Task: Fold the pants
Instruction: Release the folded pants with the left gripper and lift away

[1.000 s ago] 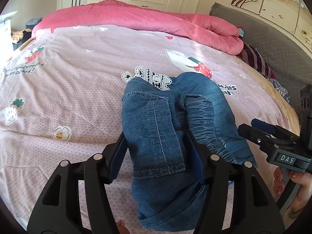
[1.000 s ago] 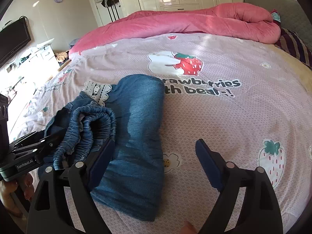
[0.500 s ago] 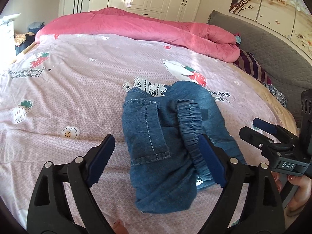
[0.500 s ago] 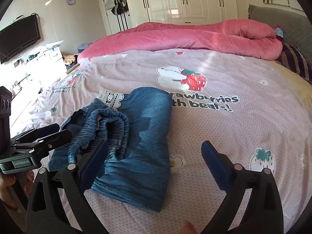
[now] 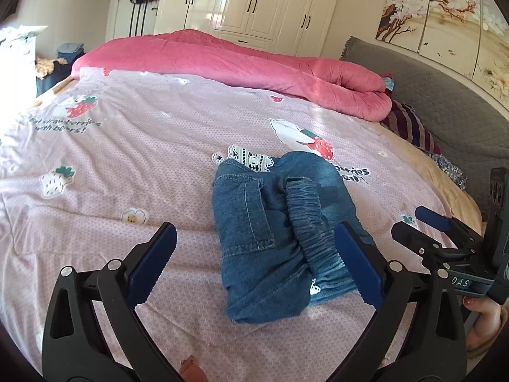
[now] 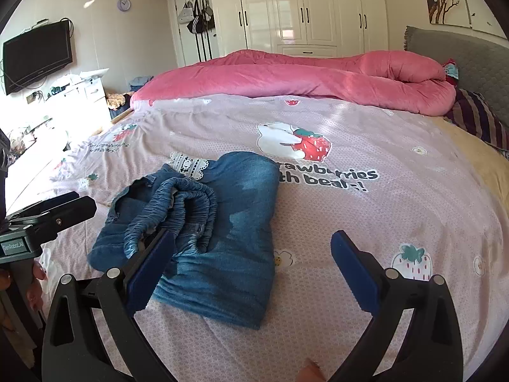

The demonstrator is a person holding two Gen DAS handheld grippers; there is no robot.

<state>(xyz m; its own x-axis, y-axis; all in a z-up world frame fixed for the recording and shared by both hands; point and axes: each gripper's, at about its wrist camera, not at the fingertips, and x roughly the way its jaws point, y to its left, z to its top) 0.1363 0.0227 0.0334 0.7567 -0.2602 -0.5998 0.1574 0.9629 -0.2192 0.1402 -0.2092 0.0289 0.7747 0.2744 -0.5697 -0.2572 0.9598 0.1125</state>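
Far left of the right wrist view, a black TV (image 6: 36, 55) on the wall, a round clock (image 6: 123, 3) higher up, bags hanging by the white wardrobe (image 6: 305, 9). Closer in, the left gripper (image 6: 63, 205) edging in from the left border, small label reading "GenRobot.AI", empty. In its own view, left gripper (image 5: 254, 259) spread wide, blue pads apart, clamped on nothing, hovering low over the bed (image 5: 111, 159). Dead centre, the pants (image 5: 273, 232): blue denim, folded into a compact bundle on the pink sheet, elastic waistband bunched on top, patch pocket facing up, bit of white lace peeking out at the far end. Printed on the sheet just beyond, "strawberries with bears!", partly covered by the denim, next to a bear and strawberry. Pink duvet (image 5: 238, 60) rolled along the far side. Right of the bundle, the right gripper (image 5: 423, 222), marked "DAS", and in its own view (image 6: 253, 267) jaws wide apart, holding nothing, left pad just over the pants' near edge. Far right, grey headboard (image 5: 445, 105), blossom painting (image 5: 445, 22) above.
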